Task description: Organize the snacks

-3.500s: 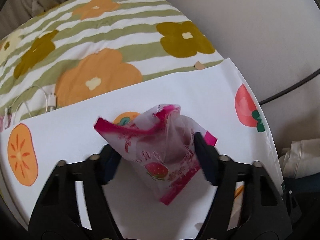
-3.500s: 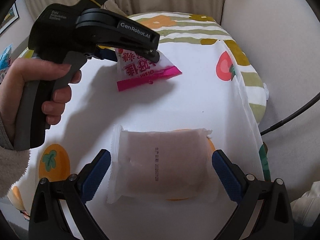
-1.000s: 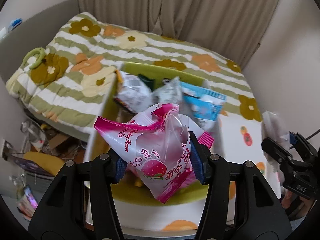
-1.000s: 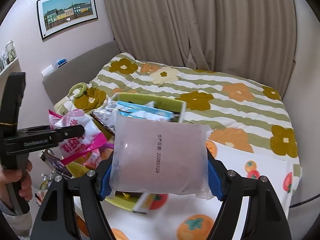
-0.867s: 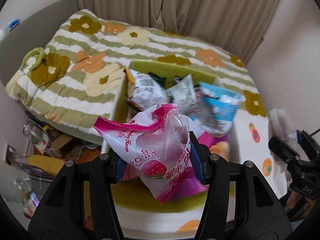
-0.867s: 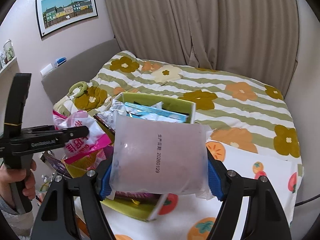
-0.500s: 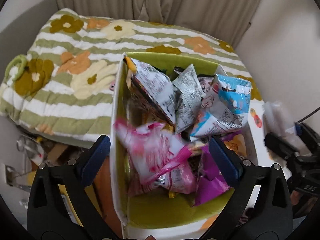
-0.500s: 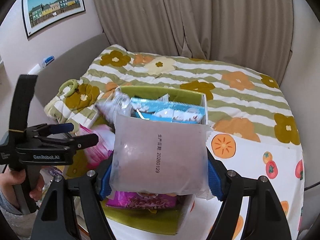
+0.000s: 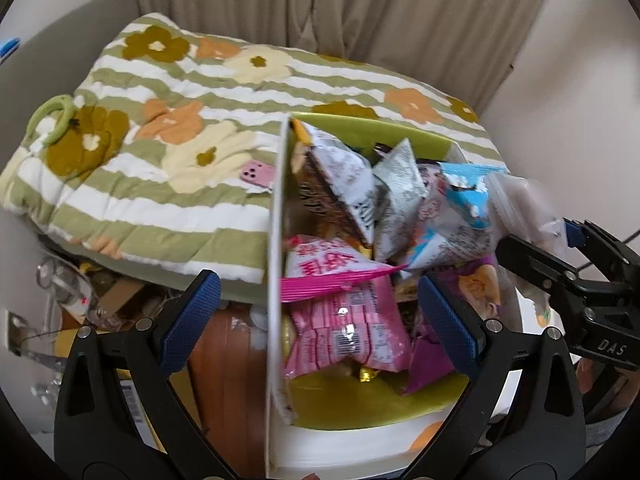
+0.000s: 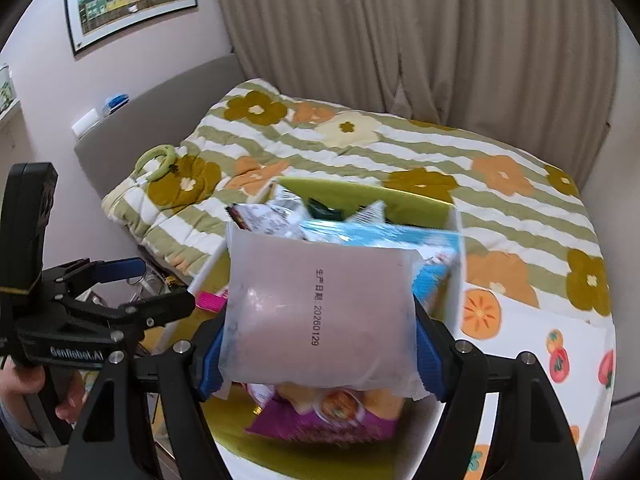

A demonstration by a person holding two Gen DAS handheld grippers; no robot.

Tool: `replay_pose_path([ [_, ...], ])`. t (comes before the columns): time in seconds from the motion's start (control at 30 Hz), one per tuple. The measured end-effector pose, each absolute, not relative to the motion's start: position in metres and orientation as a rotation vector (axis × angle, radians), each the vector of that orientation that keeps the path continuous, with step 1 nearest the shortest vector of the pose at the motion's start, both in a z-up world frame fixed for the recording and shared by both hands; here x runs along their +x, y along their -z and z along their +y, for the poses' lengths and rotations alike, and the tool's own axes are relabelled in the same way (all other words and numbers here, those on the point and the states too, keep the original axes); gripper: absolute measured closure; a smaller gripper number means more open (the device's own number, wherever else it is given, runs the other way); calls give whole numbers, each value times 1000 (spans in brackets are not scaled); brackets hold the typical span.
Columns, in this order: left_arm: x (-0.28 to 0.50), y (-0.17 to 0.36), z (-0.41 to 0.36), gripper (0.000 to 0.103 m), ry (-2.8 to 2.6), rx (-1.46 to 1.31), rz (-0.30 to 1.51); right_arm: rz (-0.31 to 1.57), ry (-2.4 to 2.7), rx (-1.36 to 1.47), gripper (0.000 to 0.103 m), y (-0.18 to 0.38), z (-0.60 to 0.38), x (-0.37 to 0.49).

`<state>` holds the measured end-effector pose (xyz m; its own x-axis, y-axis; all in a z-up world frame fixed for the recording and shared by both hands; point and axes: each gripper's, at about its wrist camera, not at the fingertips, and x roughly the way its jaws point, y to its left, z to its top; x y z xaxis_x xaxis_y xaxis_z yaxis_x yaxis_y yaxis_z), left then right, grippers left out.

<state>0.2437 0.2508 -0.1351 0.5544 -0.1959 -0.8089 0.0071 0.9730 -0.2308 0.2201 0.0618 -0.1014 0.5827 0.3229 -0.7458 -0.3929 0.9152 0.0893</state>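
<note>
Tongs: left [image 9: 320, 312] spread above box [image 9: 276, 240], right [image 10: 320, 344] clamp pouch [image 10: 316, 316].

The left gripper [image 9: 318, 312] hangs with its jaws spread wide, nothing between the blue pads [image 9: 190, 322]. It is tilted downward, handle held in the person's left hand [image 10: 66, 394], whose fingers curl round the grip at the near left. The right gripper [image 10: 318, 352] sits just to the right of it, jaws drawn in against both sides of a frosted white packet [image 10: 318, 316], pads pressing its edges so the packet stands up between them. Seen from the left gripper's camera, the right gripper reaches in from the right edge, angled toward the far left.
</note>
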Motion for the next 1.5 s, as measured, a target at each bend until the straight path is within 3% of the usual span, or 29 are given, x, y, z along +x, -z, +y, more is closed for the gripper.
replay_pose_path([
  [0.13,241,147,262,5,87,-241,980,902,-470,-69,27,115,79,234],
  [0.27,237,165,269,5,87,-253,1011,908,-444,-50,5,127,81,233],
  [0.3,237,167,269,5,84,-244,1015,906,-439,-40,4,130,79,231],
  [0.77,212,157,243,5,54,-198,1001,877,-409,-27,4,120,53,207],
  [1.5,35,6,65,0,37,-16,590,559,-150,7,0,8,-124,22],
])
